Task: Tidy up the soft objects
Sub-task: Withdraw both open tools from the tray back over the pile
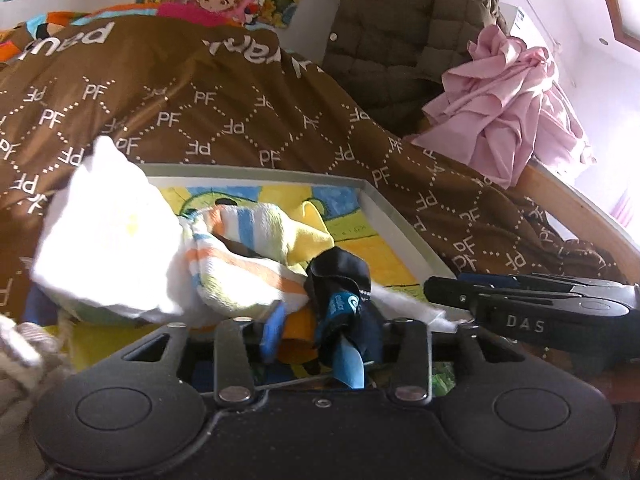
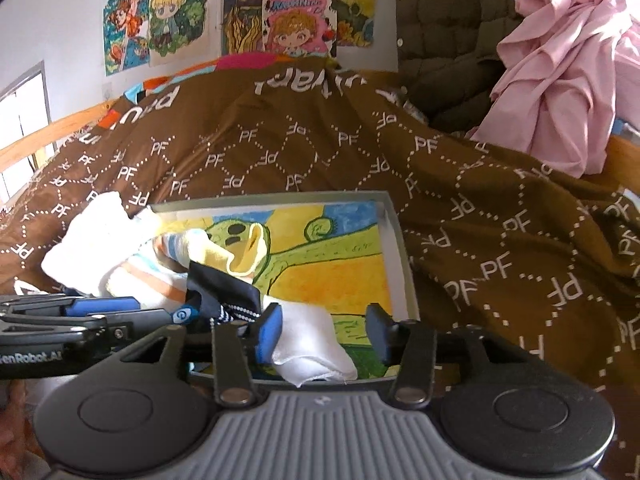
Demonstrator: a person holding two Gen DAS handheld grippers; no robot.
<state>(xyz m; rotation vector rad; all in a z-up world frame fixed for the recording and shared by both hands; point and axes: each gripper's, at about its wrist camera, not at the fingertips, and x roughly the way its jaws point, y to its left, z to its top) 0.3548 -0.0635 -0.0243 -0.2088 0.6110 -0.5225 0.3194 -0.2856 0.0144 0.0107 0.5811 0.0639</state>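
Observation:
A shallow grey-rimmed box (image 1: 256, 172) (image 2: 396, 240) with a bright drawing on its floor lies on a brown blanket. At its near left side a white sock (image 1: 108, 240) (image 2: 92, 240), a striped sock (image 1: 240, 264) (image 2: 156, 276) and a black sock with a blue logo (image 1: 340, 276) (image 2: 228, 292) are heaped together. My left gripper (image 1: 320, 340) is open, and the black sock's end lies loose between its fingers. My right gripper (image 2: 326, 332) is open too. A white sock (image 2: 312, 344) rests against its left pad (image 2: 272, 332), with a gap to the other finger.
The brown blanket (image 1: 240, 100) (image 2: 500, 240) covers the bed. A pink cloth (image 1: 508, 112) (image 2: 560, 80) and an olive quilted jacket (image 1: 400, 28) (image 2: 444, 20) are bunched at the back right. A wooden bed rail (image 1: 580, 208) runs along the right. Drawings hang on the wall (image 2: 180, 12).

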